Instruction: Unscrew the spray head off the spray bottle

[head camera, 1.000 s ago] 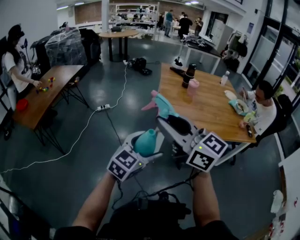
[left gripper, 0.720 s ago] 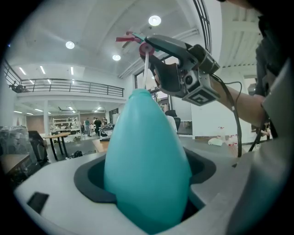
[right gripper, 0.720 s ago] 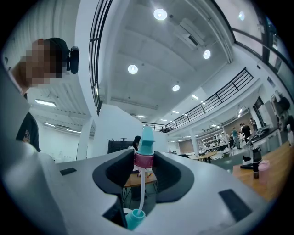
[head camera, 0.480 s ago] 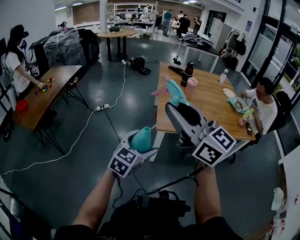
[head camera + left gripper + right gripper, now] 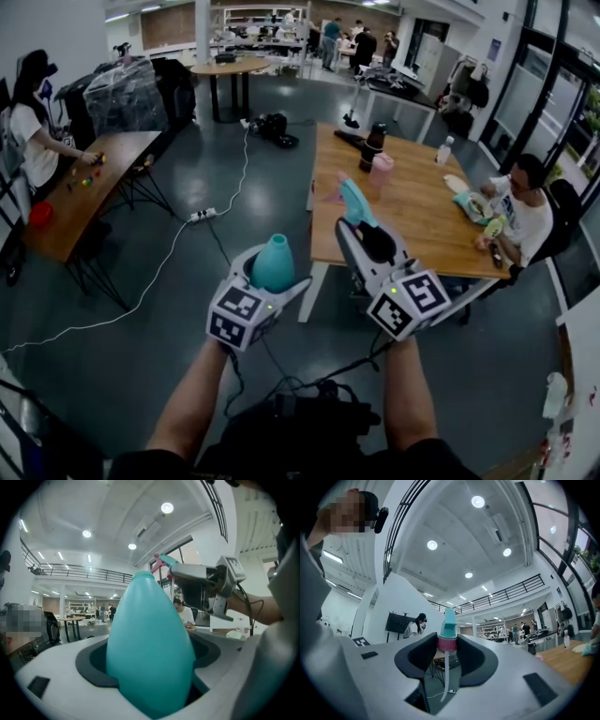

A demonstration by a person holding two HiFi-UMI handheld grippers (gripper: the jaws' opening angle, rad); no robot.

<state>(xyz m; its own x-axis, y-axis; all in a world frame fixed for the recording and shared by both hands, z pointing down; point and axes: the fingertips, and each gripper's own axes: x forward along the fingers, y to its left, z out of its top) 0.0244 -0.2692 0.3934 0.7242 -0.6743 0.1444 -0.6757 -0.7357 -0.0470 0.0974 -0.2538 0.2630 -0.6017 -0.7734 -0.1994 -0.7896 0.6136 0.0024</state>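
Clamping the teal spray bottle (image 5: 273,262) in the left hand-held gripper (image 5: 267,281), pads pressed to both sides of its body, narrow neck end up and bare. Holding the spray head (image 5: 353,201) in the right hand-held gripper (image 5: 364,232), closed on the pink collar (image 5: 446,643), thin dip tube (image 5: 446,677) dangling free below. Held in mid-air over the grey floor (image 5: 141,319), head apart from bottle, up and to its right in the head view, pink trigger (image 5: 334,197) pointing away.
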